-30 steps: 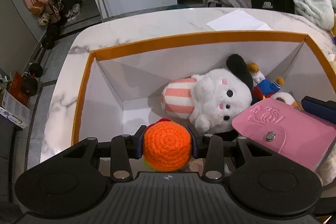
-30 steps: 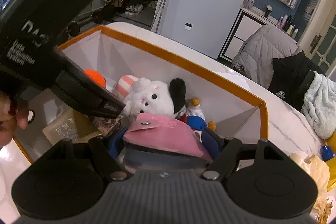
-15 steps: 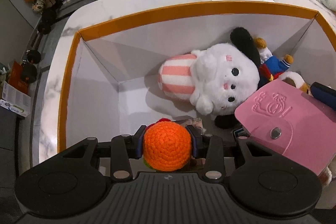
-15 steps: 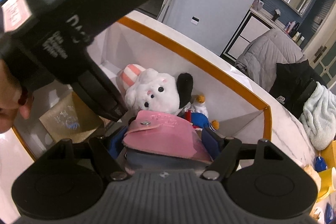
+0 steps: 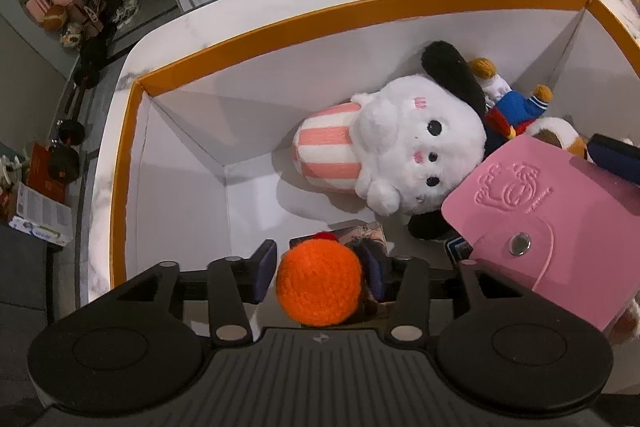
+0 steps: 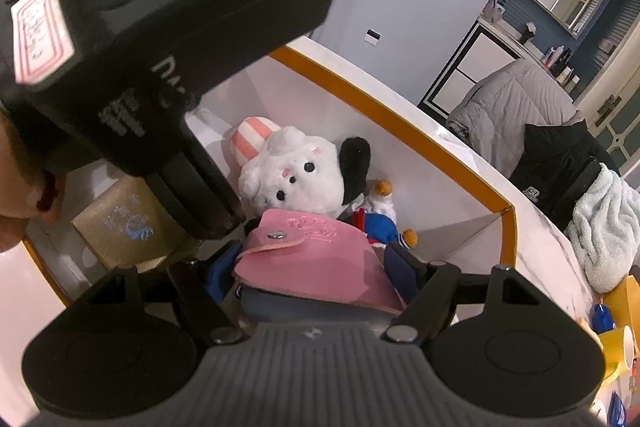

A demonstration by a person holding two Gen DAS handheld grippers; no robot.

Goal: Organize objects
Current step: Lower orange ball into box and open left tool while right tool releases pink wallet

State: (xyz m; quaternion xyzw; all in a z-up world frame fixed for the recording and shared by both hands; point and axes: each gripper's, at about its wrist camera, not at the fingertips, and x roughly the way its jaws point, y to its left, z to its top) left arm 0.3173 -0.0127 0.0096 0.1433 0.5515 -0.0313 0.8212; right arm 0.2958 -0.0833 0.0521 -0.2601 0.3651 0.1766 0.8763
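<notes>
A white marble bench (image 5: 248, 7) carries a large white box with an orange rim (image 5: 280, 27), and both tools reach down into it. Inside, the biggest item is a white plush dog (image 5: 416, 151) with black ears and a pink-striped body, lying on its side against the far wall; a smaller doll in blue (image 5: 516, 105) is wedged behind it.

The right tool (image 6: 316, 263) grips a pink snap-button wallet (image 6: 316, 259) between its blue pads, holding it just above the plush dog's lower edge (the wallet fills the whole gap between the pads).

The left tool (image 5: 320, 277) hangs over the near left part of the box. Its jaws are opening, with an orange crocheted ball (image 5: 319, 283) between them: a gap shows beside the left pad, while the ball sits close against the right pad. Some small packets (image 5: 360, 231) lie on the box floor just beyond the ball.
</notes>
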